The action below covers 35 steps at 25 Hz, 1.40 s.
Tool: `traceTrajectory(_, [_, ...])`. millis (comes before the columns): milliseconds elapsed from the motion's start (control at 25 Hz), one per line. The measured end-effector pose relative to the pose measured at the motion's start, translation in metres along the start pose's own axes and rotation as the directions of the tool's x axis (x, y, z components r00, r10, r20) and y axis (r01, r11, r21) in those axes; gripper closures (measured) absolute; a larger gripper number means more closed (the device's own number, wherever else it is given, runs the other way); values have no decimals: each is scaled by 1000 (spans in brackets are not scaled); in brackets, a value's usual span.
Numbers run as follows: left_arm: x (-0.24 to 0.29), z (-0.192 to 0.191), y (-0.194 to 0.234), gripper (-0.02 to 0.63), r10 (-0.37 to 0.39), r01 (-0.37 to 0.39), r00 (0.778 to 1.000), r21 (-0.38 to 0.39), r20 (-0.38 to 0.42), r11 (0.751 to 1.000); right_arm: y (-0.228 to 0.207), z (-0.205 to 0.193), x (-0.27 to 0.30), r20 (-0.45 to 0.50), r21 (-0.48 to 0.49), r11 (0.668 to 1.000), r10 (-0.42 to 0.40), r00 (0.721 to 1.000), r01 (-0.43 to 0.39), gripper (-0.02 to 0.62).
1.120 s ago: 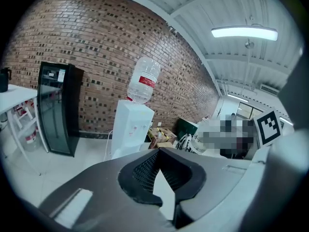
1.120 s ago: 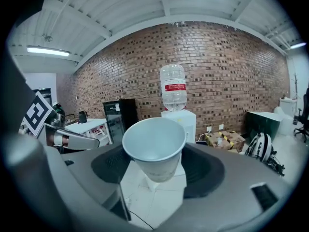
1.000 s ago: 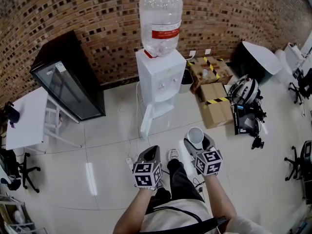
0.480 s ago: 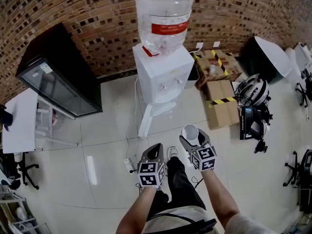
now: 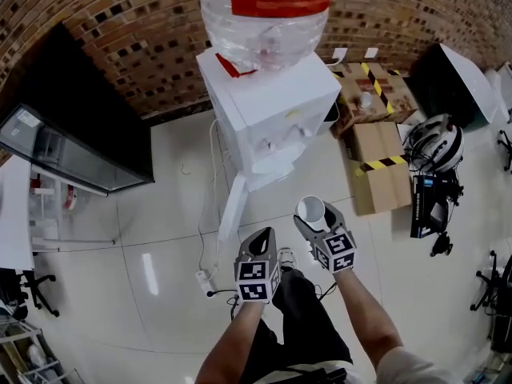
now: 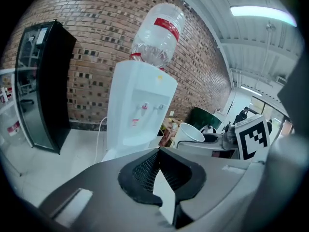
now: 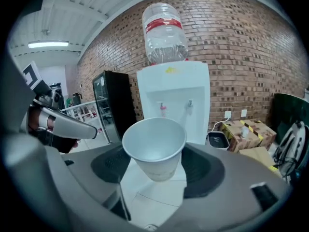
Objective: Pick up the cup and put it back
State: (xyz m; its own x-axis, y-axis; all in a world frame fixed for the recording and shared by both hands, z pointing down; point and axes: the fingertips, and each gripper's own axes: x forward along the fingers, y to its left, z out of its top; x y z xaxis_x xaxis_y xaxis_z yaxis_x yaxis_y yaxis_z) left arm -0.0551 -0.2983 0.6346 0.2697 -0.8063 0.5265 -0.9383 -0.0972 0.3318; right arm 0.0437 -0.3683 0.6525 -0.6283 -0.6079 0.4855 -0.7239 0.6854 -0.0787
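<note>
One cup [image 7: 154, 146], long axis near vertical, mouth up, held in right hand-held gripper [image 7: 156, 159], left hand-held gripper [image 6: 159, 153] closed, empty

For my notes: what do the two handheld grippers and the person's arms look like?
Both the left gripper and right gripper are smooth grey shells tapering to tongs lined with black, mesh-textured pads. Each carries a white cube printed with black square markers. The forearms are unsleeved.
</note>
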Motion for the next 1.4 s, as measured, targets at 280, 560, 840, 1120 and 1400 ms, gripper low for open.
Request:
traceTrajectory(280, [105, -89, 52, 603, 17, -18, 999, -3, -35, 1000, -34, -106, 101, -36, -27, 1000, -4, 999, 3, 260])
traceTrajectory(560, [197, -147, 101, 603, 0, 0, 1000, 27, 17, 1000, -81, -199, 213, -26, 4, 999, -44, 999, 44, 259])
traceTrajectory(840, [277, -188, 128, 603, -31, 30, 999, 60, 17, 998, -109, -260, 300, -33, 38, 998, -50, 998, 51, 259])
traceTrajectory(1120, [306, -207, 153, 603, -33, 32, 999, 18, 31, 999, -121, -288, 370, -68, 62, 996, -60, 996, 64, 259])
traceTrajectory(1400, [320, -221, 179, 602, 19, -18, 999, -44, 34, 999, -124, -297, 433, -97, -5, 998, -61, 993, 61, 258])
